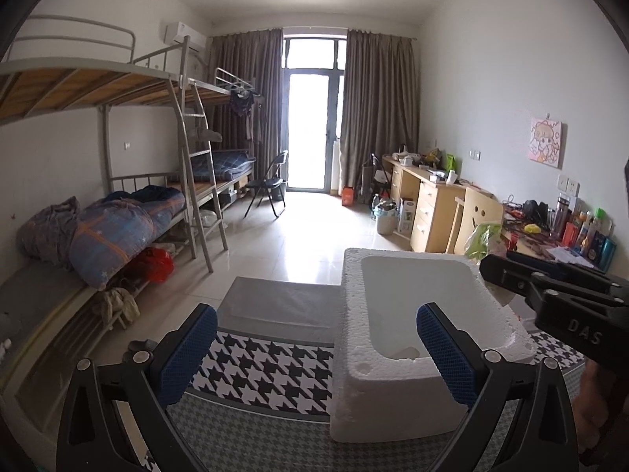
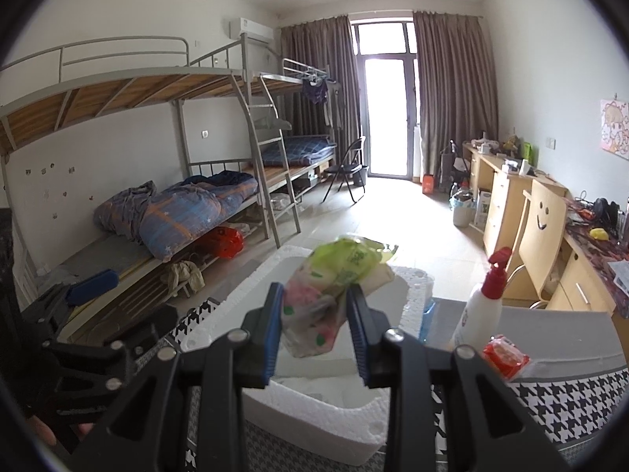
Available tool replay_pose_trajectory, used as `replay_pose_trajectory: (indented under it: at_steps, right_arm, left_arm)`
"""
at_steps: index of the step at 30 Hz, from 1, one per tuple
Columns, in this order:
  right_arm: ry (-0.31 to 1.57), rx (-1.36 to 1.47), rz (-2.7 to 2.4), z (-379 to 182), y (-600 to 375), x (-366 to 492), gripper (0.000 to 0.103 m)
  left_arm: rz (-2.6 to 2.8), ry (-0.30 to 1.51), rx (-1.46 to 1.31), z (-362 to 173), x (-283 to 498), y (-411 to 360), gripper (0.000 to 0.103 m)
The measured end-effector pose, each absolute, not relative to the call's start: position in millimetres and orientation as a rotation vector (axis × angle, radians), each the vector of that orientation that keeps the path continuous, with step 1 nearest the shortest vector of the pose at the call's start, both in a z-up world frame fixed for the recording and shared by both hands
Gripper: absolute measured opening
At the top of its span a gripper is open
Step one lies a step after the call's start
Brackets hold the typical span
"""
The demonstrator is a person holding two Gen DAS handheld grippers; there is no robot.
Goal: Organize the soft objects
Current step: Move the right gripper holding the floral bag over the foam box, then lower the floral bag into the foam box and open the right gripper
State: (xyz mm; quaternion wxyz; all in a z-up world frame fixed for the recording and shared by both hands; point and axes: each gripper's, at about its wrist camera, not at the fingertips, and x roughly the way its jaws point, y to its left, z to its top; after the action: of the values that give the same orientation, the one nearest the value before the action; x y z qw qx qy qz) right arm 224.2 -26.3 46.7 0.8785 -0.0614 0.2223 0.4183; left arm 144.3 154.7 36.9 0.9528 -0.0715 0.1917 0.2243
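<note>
A white foam box stands on the houndstooth-patterned surface, its inside bare in the left wrist view. My left gripper is open and empty, its fingers straddling the box's near left wall. My right gripper is shut on a soft plastic pack printed green and pink, held above the foam box. The right gripper also shows in the left wrist view at the right, with the pack beyond it.
A white pump bottle with a red top and a red packet stand right of the box. Bunk beds with bedding line the left wall, desks the right. A folding chair stands near the balcony door.
</note>
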Motion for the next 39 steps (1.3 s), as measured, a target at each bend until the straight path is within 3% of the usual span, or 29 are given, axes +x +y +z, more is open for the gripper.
replay_pose_trajectory:
  at_steps: [18,21,23,25,39]
  right_arm:
    - [0.591,-0.126,0.893,28,-3,247,0.037]
    - [0.604,-0.128,0.887,25,-2,249,0.046]
    - [0.618,-0.133,0.891,23,0,250,0.066]
    - [0.618,-0.134,0.899,23,-2,248,0.071]
    - [0.584,-0.127,0.885,32,-15,240,0.072]
  left_arm:
    - [0.452,0.420,-0.134,31,140,156,0.102]
    - [0.458,0.416,-0.132,31,139,156,0.102]
    - [0.460,0.416,-0.137,30,138,158,0.102]
    - [0.464,0.417,-0.140,30,138,158,0.102]
    - [0.472,0.407,-0.155,34,131,158,0.102]
